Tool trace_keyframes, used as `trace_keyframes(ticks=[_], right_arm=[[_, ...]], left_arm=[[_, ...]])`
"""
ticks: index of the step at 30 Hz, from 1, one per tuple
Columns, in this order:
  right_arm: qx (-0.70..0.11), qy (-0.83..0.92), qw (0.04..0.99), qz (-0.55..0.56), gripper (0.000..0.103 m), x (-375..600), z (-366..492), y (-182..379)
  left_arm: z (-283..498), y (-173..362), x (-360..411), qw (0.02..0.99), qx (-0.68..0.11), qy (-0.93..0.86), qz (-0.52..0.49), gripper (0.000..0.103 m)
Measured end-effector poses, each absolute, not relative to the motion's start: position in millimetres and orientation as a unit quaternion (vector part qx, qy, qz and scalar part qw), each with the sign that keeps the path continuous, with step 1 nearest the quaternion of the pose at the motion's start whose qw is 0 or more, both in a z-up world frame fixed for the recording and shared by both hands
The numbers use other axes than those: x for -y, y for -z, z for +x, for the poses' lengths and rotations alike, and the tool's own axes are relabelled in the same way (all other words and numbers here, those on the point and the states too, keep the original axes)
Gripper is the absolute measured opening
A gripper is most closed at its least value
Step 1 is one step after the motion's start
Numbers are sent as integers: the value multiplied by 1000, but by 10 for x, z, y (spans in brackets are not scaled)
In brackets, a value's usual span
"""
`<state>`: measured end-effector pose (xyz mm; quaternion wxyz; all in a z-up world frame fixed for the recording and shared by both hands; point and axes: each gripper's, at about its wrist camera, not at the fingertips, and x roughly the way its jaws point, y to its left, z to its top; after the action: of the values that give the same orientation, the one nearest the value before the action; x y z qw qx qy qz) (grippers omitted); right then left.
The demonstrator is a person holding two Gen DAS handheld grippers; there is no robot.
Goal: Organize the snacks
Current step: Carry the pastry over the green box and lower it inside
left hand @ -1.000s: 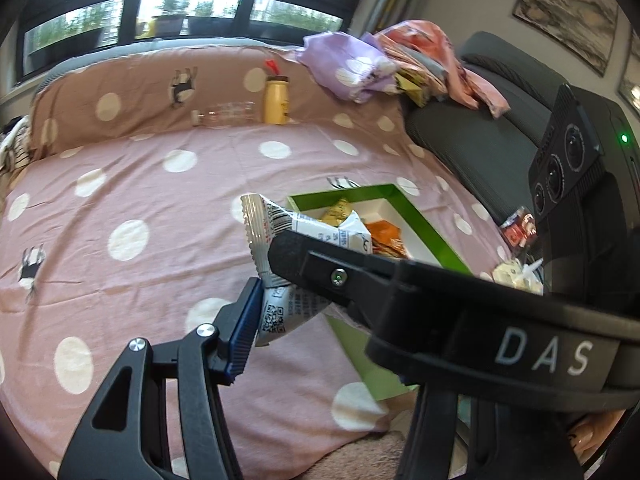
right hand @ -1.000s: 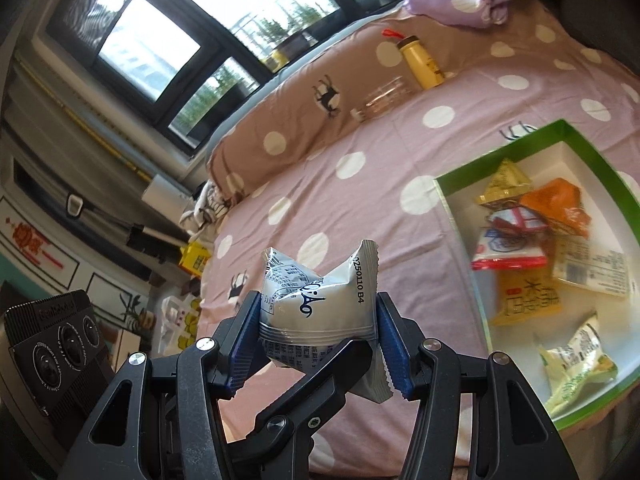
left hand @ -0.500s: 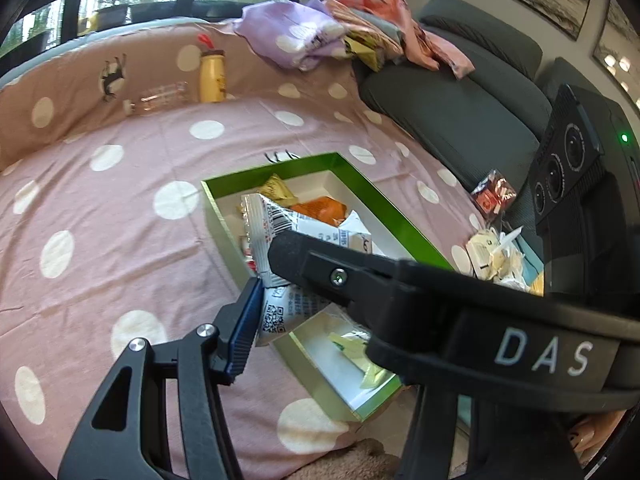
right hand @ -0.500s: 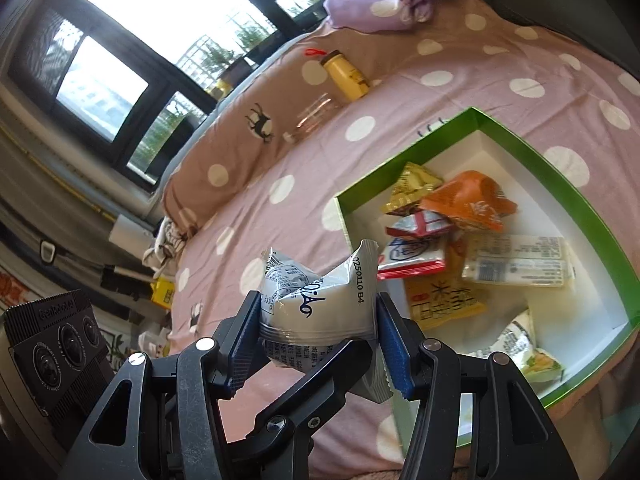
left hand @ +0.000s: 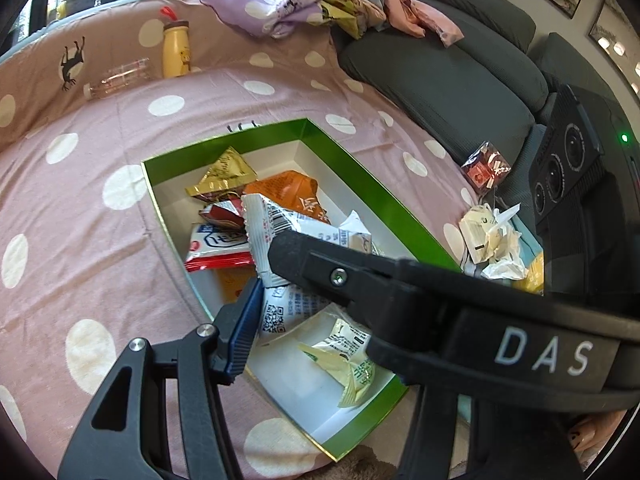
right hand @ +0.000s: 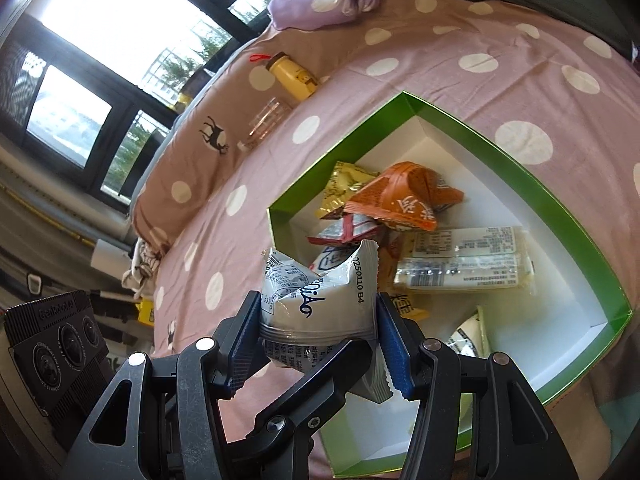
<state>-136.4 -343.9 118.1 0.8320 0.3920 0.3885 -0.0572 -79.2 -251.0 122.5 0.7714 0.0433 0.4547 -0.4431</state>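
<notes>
Right wrist view: white snack packet (right hand: 316, 304) with blue script and black print sits clamped between the blue pads (right hand: 390, 344) of the right gripper (right hand: 318, 344), held above the near left corner of the green box (right hand: 560, 216). Box is green-walled, white inside, lying on the pink polka-dot bed cover (right hand: 500, 68). Inside it: orange packet (right hand: 404, 196), gold packet (right hand: 344, 184), red-and-white packet (right hand: 348, 230), long pale packet (right hand: 464, 260) with printed labels, and a cream packet (right hand: 472, 334) at the near end.

Left wrist view: left gripper (left hand: 276, 280) pinches a second white packet (left hand: 280, 240) with barcode and QR code; only its left blue pad (left hand: 246, 320) is visible, pressed against the packet, the other side hidden behind the black bar of the other rig. Packet hangs over the box (left hand: 360, 184) interior, above the red-and-white packet (left hand: 216, 246).

Further out: yellow bottle (left hand: 176, 50) and a clear bottle (left hand: 120, 78) lying near the pillow edge, purple cloth (left hand: 276, 4), grey sofa (left hand: 448, 68), crumpled wrappers (left hand: 492, 240) right of the box.
</notes>
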Motion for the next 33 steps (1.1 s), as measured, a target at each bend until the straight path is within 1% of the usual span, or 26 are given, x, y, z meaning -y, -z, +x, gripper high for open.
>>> trace_keyframes(ticks=[33], right_arm=[[-424, 72, 798, 422, 58, 3704, -1297, -783]], left_arm=[[-702, -862, 2810, 740, -505, 441, 56, 55]])
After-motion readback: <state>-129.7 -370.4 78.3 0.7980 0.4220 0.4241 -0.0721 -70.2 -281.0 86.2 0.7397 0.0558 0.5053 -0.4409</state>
